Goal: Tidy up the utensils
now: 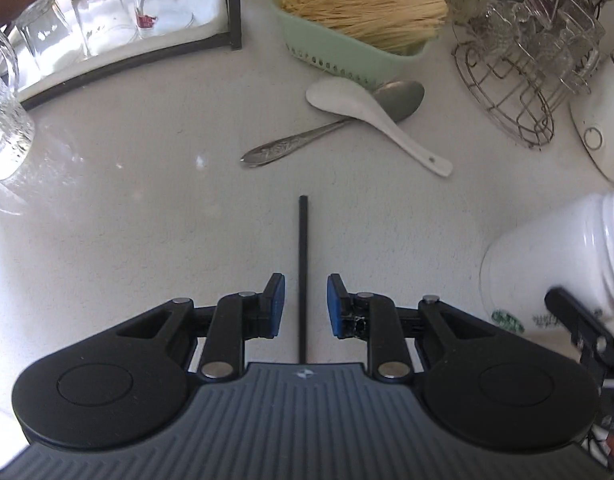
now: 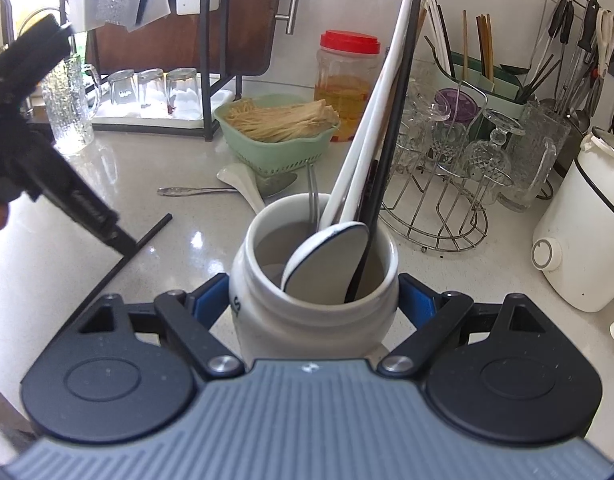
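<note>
Chopstick [image 1: 303, 276] (single, black) lies flat on the surface [image 1: 147, 200], between the left gripper [image 1: 305, 306] jaws, which stand apart and clear of it. Right gripper [image 2: 313, 304] jaws are clamped on the white utensil jar [image 2: 307, 320]. Metal spoon [image 1: 327, 124] and white rice paddle [image 1: 371, 120] lie crossed by the green basket [image 1: 347, 56].
</note>
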`<act>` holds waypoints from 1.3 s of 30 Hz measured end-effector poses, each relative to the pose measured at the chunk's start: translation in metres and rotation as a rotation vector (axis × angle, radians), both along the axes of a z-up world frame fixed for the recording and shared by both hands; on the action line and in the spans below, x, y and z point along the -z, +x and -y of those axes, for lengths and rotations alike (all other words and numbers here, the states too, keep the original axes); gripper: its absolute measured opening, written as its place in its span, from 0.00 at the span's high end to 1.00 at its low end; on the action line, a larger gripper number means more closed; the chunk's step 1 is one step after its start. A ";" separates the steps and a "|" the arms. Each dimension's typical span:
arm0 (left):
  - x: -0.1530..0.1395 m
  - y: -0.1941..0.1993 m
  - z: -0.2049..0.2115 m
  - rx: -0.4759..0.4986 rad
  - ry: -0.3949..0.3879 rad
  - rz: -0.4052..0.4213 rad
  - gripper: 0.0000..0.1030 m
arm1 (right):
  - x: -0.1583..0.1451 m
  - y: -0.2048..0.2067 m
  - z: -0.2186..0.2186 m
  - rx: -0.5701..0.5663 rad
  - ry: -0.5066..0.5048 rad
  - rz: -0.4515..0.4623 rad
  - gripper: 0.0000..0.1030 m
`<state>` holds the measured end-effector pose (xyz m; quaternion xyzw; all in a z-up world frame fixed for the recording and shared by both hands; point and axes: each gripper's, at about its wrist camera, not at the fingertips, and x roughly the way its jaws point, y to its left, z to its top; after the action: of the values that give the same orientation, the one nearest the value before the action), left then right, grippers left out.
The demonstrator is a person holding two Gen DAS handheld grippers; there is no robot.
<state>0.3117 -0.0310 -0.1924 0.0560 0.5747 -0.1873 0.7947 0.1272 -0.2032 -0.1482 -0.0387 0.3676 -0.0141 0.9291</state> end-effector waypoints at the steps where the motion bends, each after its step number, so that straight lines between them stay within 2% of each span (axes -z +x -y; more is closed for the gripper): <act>1: 0.002 0.000 0.003 0.000 -0.001 0.004 0.74 | 0.000 0.000 0.000 0.001 0.000 0.002 0.12; 8: 0.010 0.001 0.015 0.006 0.063 0.067 0.75 | 0.000 -0.003 0.000 0.003 0.002 0.007 0.12; 12: 0.009 0.005 0.021 0.005 0.082 0.113 0.76 | 0.001 -0.004 0.000 0.002 0.002 0.008 0.12; 17: 0.012 0.016 0.031 0.000 0.089 0.125 0.76 | 0.001 -0.004 0.000 0.003 0.003 0.010 0.12; 25: 0.013 0.016 0.039 0.016 0.078 0.133 0.94 | 0.000 -0.004 -0.001 0.002 0.004 0.013 0.12; 27: 0.014 0.016 0.041 0.025 0.087 0.134 0.95 | 0.001 -0.005 -0.001 0.001 0.004 0.015 0.12; 32: 0.001 0.009 0.045 0.045 0.056 0.156 0.95 | 0.001 -0.005 0.000 0.002 0.005 0.018 0.12; 39: -0.038 -0.007 0.046 0.066 -0.053 0.179 0.95 | 0.001 -0.005 0.000 0.003 0.007 0.021 0.12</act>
<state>0.3045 -0.0767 -0.1544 0.0703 0.4943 -0.2227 0.8374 0.1217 -0.2036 -0.1488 -0.0348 0.3577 -0.0148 0.9331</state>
